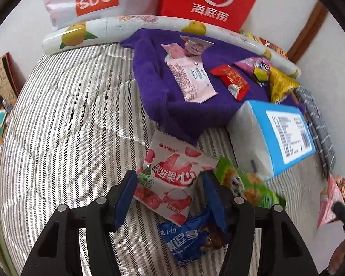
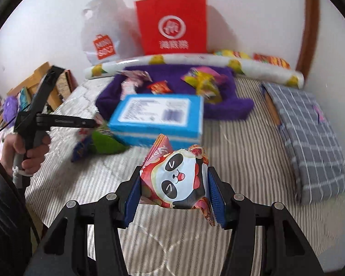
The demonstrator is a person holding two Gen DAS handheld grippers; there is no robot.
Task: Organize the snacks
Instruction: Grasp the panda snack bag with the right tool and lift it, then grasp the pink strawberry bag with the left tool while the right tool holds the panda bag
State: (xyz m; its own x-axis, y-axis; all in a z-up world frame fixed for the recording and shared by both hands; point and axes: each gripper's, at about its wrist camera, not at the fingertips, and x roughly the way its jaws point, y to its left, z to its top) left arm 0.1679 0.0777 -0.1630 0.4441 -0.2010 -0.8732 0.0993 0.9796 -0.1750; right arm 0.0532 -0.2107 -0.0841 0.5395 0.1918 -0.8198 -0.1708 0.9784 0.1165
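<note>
My left gripper [image 1: 169, 174] points down at the striped bed, jaws open. A pink lychee snack packet [image 1: 170, 172] lies flat between its blue pads [image 1: 126, 193]. A blue packet [image 1: 191, 237] lies just below it and a green packet [image 1: 246, 184] to its right. My right gripper [image 2: 174, 169] is shut on a panda-print snack packet [image 2: 179, 179], held above the bed. A purple cloth [image 1: 172, 105] farther back carries several small snacks, among them a pink wrapper [image 1: 191, 80] and a red one [image 1: 232, 80]. In the right wrist view a hand [image 2: 30, 151] holds the left gripper [image 2: 89, 123] over the packets.
A blue tissue pack [image 2: 158, 115] lies in front of the purple cloth [image 2: 230, 105]. A lemon-print roll [image 2: 195, 59], a red bag [image 2: 172, 23] and a white bag [image 2: 103, 30] line the wall. A grey checked folded cloth [image 2: 310, 138] lies at the right. Boxes [image 1: 2, 80] stand beside the bed's left edge.
</note>
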